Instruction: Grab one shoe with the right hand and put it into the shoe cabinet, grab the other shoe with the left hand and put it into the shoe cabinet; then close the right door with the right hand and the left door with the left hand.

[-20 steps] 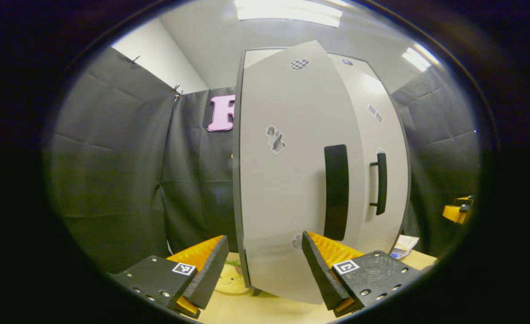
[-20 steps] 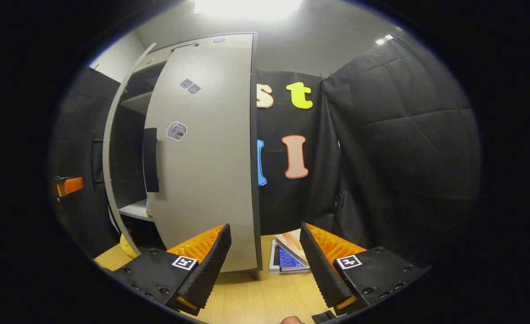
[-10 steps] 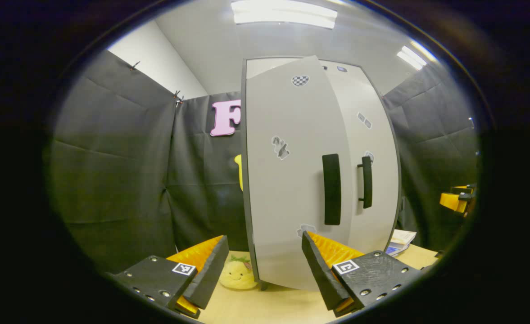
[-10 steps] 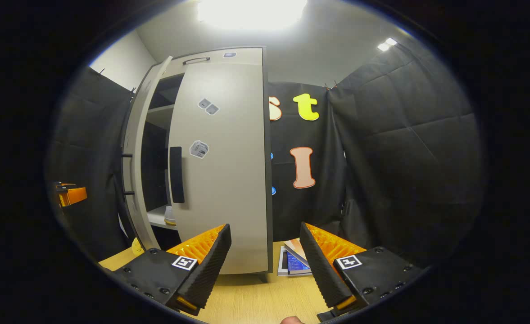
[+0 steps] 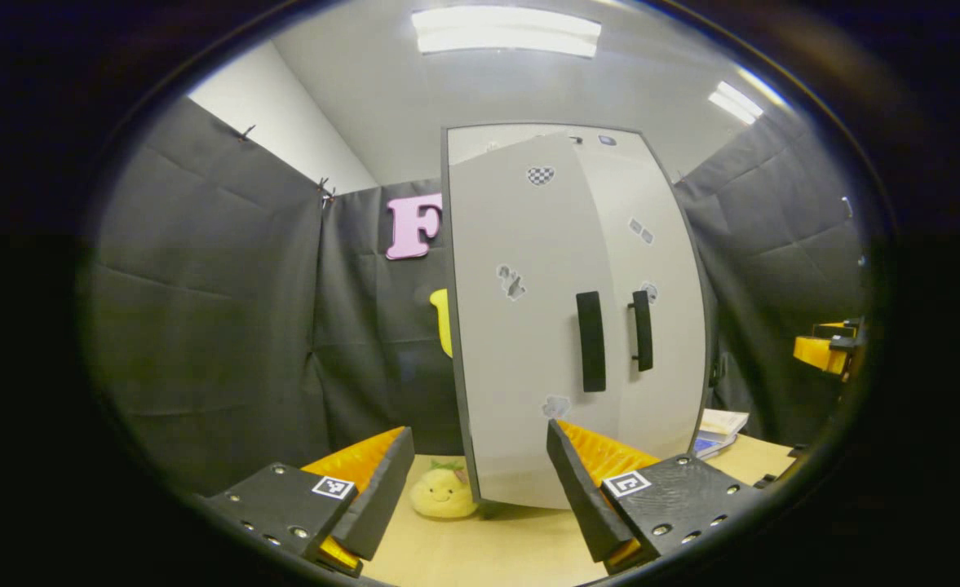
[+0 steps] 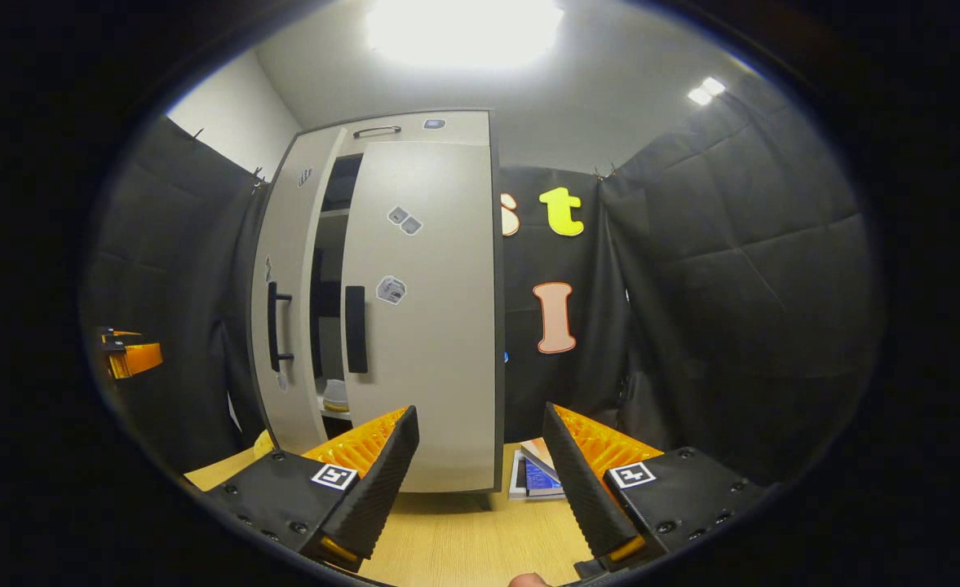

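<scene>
The left gripper [image 5: 475, 481] and right gripper [image 6: 480, 469] are both hanging with jaws apart, holding nothing. The shoe cabinet [image 6: 414, 318] is standing with its left door [image 6: 288, 310] slightly ajar.

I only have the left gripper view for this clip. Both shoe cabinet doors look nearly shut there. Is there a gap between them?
Observer: Yes. The right gripper view shows a dark gap between the left door and the right door.
Operator: Anything visible inside?
Observer: A shoe sits on a shelf in that gap.
Operator: And the right gripper?
Observer: The right gripper is open, holds nothing and is clear of the doors.
</scene>
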Available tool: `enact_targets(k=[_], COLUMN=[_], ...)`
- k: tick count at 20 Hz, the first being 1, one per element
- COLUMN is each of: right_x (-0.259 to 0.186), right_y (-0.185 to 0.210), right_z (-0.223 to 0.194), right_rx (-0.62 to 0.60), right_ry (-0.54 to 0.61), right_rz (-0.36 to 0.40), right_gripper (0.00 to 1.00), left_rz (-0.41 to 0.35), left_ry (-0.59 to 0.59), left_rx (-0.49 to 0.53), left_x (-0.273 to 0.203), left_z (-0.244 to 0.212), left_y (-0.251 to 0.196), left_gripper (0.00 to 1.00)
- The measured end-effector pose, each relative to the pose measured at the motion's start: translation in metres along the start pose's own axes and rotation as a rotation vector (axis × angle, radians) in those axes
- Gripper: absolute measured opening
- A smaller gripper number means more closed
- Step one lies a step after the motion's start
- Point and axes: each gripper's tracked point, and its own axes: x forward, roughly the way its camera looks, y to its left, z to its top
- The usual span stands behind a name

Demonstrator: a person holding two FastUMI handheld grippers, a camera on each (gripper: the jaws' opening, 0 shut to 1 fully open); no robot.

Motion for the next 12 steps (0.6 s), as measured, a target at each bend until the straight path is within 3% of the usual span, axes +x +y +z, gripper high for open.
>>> enact_targets(k=[3,12], right_x=[-0.01,-0.023], right_y=[0.002,0.004], right_z=[0.002,0.006], right_rx=[0.002,0.004], right_ry=[-0.003,-0.012], right_rz=[0.003,0.003], right_gripper=[0.93,0.96], left_rz=[0.004,0.019], left_ry=[0.007,0.016], left_rx=[-0.005,-0.006], left_x=[-0.013,-0.027], left_z=[-0.005,-0.011], left_y=[0.004,0.017], left_gripper=[0.94,0.94])
